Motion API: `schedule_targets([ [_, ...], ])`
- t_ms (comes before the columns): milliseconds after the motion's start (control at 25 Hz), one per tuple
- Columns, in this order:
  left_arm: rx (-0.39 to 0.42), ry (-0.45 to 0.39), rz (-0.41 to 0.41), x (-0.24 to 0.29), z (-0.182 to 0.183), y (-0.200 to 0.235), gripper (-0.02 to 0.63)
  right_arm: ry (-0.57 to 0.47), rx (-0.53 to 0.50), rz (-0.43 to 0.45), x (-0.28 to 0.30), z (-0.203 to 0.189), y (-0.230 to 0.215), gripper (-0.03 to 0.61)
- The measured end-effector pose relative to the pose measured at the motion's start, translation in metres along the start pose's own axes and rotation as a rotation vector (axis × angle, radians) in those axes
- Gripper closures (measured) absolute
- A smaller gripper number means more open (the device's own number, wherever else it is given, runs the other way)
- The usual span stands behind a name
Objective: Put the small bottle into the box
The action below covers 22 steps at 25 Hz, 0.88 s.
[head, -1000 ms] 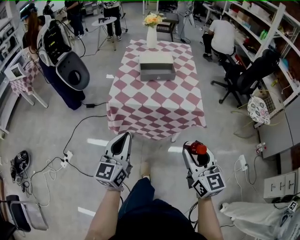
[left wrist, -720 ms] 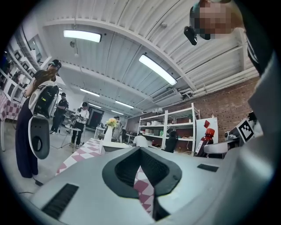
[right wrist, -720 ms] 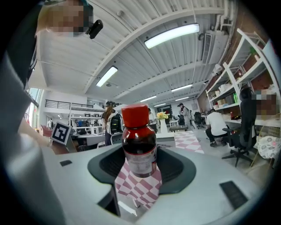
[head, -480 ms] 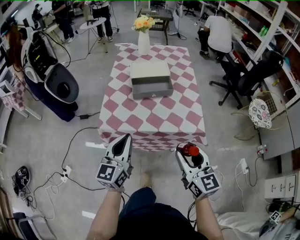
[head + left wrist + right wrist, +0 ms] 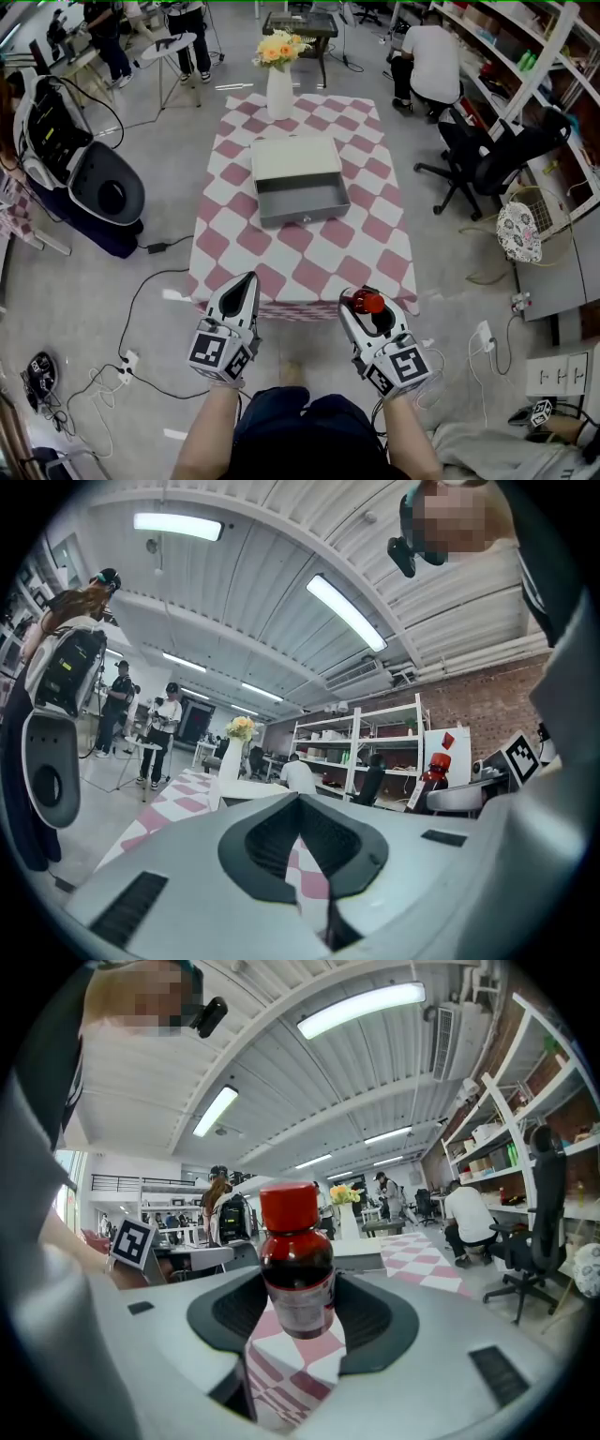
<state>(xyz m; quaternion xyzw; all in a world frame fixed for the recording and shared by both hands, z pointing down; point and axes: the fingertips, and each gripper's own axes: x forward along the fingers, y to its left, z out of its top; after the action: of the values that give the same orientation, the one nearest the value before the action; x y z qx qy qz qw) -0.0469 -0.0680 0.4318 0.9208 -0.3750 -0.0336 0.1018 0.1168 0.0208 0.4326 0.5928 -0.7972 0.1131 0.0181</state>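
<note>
A small dark bottle with a red cap [image 5: 369, 302] stands upright between the jaws of my right gripper [image 5: 365, 313], which is shut on it; the right gripper view shows the bottle [image 5: 297, 1274] held at its lower body. My left gripper [image 5: 246, 285] is shut and holds nothing, its tips meeting in the left gripper view [image 5: 300, 803]. Both grippers hover over the floor just short of the near edge of the checked table [image 5: 309, 267]. The grey box [image 5: 298, 180] lies in the middle of the table with its tray pulled open toward me.
A white vase of flowers [image 5: 279, 82] stands beyond the box. A white and black machine [image 5: 89, 173] sits at the left, an office chair [image 5: 487, 150] and shelves at the right. Cables [image 5: 141, 309] trail on the floor. People stand and sit at the far end.
The table and box have come nearer and lower in the head view as I walk up. Both grippers keep their places, the bottle still held in the right one.
</note>
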Motion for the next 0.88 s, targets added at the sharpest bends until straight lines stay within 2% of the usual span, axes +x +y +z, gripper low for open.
schedule_targets([
  [320,-0.009,0.012,-0.012,0.032,-0.007,0.024,0.603,0.038,0.01,0.031,0.048,-0.004,-0.006,0.348],
  [880,-0.021,0.039,0.034,0.099,-0.016,0.07,0.603,0.098,-0.018,0.154,0.16,0.0,-0.026,0.348],
])
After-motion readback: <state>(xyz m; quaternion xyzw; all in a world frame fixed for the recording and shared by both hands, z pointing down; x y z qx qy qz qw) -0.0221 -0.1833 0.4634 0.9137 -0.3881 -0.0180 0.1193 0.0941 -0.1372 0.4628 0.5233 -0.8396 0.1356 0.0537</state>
